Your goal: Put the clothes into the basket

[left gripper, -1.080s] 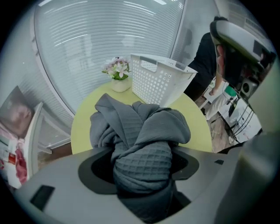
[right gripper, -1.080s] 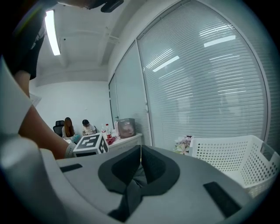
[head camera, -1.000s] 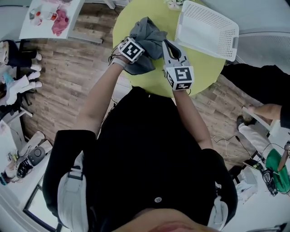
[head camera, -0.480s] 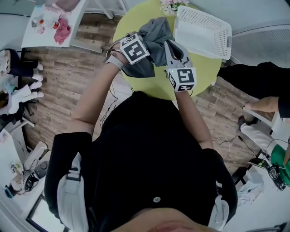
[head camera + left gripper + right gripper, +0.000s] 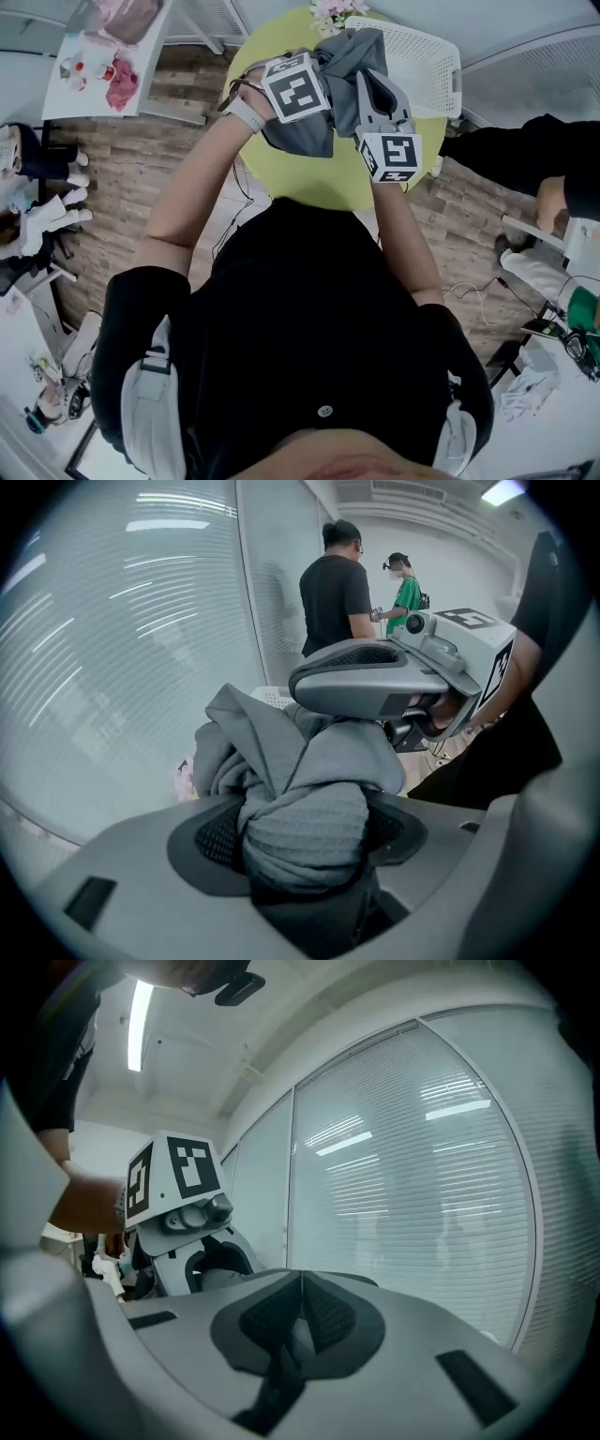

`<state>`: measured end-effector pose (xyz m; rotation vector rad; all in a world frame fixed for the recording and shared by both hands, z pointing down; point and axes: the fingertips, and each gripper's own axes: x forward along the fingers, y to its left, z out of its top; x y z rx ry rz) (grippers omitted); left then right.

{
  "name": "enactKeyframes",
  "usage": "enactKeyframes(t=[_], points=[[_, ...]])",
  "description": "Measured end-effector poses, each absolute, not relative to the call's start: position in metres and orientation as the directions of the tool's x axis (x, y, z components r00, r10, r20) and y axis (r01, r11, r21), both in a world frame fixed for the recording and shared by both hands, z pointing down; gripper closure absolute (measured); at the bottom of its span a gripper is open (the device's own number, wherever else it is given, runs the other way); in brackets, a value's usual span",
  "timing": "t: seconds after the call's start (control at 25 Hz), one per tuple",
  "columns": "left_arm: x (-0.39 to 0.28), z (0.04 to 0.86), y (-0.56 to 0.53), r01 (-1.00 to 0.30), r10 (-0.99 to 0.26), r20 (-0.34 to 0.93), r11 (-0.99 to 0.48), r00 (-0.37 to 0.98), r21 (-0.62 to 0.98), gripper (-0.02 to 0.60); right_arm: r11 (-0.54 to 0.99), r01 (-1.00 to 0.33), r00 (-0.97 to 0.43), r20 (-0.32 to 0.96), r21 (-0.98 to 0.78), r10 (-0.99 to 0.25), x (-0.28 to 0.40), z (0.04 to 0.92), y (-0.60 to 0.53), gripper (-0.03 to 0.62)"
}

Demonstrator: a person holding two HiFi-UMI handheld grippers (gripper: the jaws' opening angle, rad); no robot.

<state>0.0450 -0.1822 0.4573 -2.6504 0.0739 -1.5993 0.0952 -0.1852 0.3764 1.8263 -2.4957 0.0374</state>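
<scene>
**Left gripper** (image 5: pixel 302 834): grey moulded plastic with dark mesh-textured pads. Its jaws are held wide by a thick wad of garment clamped between them. A second ago it sat low over the table; it has since been raised and rolled.

**Garment** (image 5: pixel 305 141): soft grey knit, waffle-ribbed where it bunches at the pads and smoother in the loose folds. A second ago it lay heaped near the table's far edge. It now hangs off the top, with one tail drooping under the left gripper and the bulk lifted against the basket's near rim. Judgement: the pick-up is done and the carry is under way. What remains is to pass the rim and let go. The hanging tail could catch on that rim.

**Right gripper** (image 5: pixel 302 1296): same build. Its pads are pressed together and nothing shows past the tips. In the head view its tip lies among the garment's right-hand folds, so a thin fold may be nipped; I cannot tell. It has risen along with the left one.

**Basket** (image 5: pixel 431 66): white plastic, rectangular, with perforated walls. It stands at the table's far right edge, and the garment is not yet inside it.

**Table** (image 5: pixel 319 183): round, with a smooth yellow-green top. It carries the basket.
</scene>
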Motion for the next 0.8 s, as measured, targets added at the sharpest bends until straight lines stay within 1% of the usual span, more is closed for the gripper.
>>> enactKeyframes(t=[0.12, 0.24, 0.36, 0.56, 0.8], points=[[0.077, 0.445, -0.189, 0.032, -0.086, 0.874, -0.993, 0.478, -0.116, 0.253, 0.266, -0.964, -0.266, 0.040, 0.019, -0.963, 0.122, 0.369, -0.185, 0.568], [0.108, 0.442, -0.190, 0.075, -0.067, 0.873, -0.990, 0.483, -0.118, 0.253, 0.232, -0.972, -0.231, 0.030, 0.041, -0.973, 0.148, 0.362, -0.184, 0.568], [0.133, 0.449, -0.187, 0.106, -0.029, 0.889, -0.991, 0.457, -0.087, 0.253, 0.198, -0.978, -0.197, 0.026, 0.061, -0.980, 0.176, 0.358, -0.184, 0.569], [0.184, 0.449, -0.198, 0.166, -0.036, 0.891, -0.978, 0.452, -0.124, 0.253, 0.157, -0.984, -0.155, 0.033, 0.080, -0.987, 0.222, 0.362, -0.189, 0.568], [0.228, 0.459, -0.217, 0.216, -0.046, 0.897, -0.964, 0.440, -0.155, 0.253, 0.132, -0.987, -0.129, 0.044, 0.090, -0.991, 0.262, 0.370, -0.201, 0.569]])
